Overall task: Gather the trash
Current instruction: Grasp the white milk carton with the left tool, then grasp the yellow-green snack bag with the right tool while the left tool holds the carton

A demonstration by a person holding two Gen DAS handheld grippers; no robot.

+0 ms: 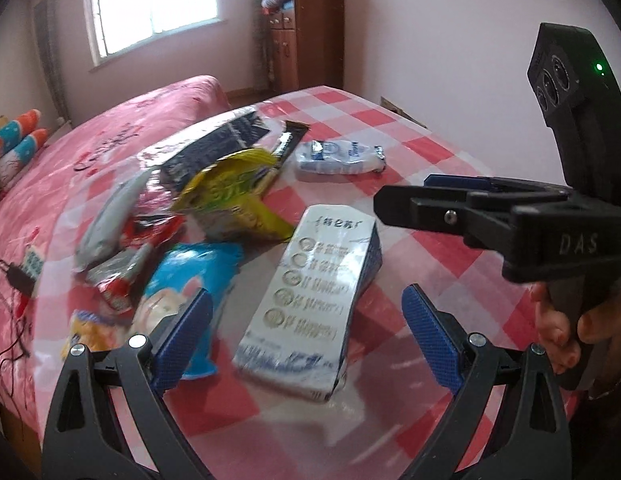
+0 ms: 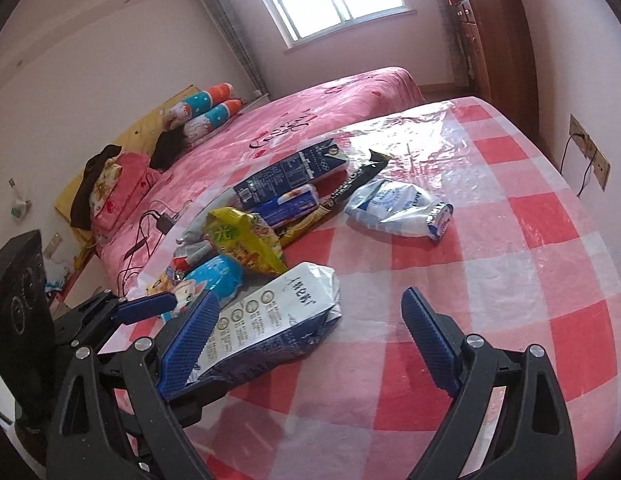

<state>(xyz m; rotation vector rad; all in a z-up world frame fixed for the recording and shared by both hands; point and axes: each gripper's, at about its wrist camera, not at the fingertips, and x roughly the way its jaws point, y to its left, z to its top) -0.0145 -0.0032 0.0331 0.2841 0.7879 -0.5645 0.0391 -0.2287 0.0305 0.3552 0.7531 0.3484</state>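
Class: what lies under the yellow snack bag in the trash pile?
The yellow bag rests on the blue bag, a grey wrapper and a black-gold wrapper. Whatever lies beneath its middle is covered.

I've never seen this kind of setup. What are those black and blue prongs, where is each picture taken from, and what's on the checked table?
No robot here: a person holds a hand-held two-finger tool in each hand, with a fisheye camera on each looking along its blue fingers. One picture comes from the left tool, the other from the right tool. Both are open and hold nothing. On the checked table lies trash: a white milk carton nearest, a blue snack bag, a yellow wrapper, a dark carton and a white pouch.
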